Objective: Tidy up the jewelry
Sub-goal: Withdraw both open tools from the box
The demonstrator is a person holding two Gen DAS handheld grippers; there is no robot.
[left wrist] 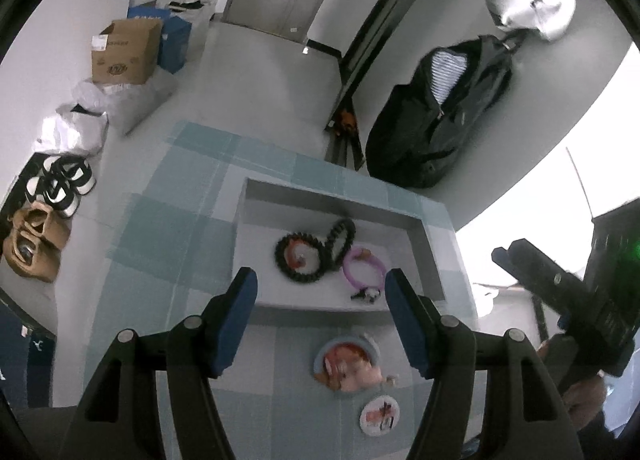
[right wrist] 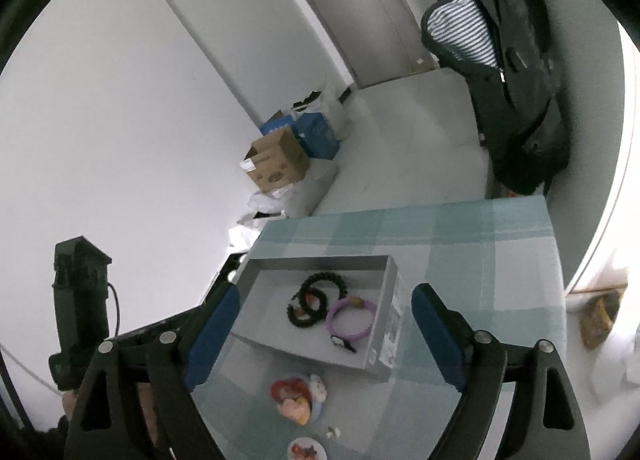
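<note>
A shallow grey tray (left wrist: 256, 256) (right wrist: 394, 300) sits on the blue-checked table. In it lie a black beaded bracelet (left wrist: 298, 258) (right wrist: 316, 300), a purple ring bracelet (left wrist: 363, 269) (right wrist: 350, 318) and a small black-and-white charm (left wrist: 366, 295) (right wrist: 342, 343). On the cloth in front of the tray lie a round orange-pink trinket (left wrist: 347, 363) (right wrist: 298, 398), a small round badge (left wrist: 379, 416) (right wrist: 307, 451) and a tiny pale piece (left wrist: 390, 381) (right wrist: 333, 432). My left gripper (left wrist: 320, 324) is open and empty above the tray's near edge. My right gripper (right wrist: 322, 334) is open and empty above the tray.
The table (left wrist: 168, 228) (right wrist: 480, 240) stands in a room with cardboard and blue boxes (left wrist: 126, 52) (right wrist: 280, 164), shoes (left wrist: 60, 184) on the floor at the left, and a black jacket (left wrist: 436, 116) (right wrist: 516, 60) hanging at the right.
</note>
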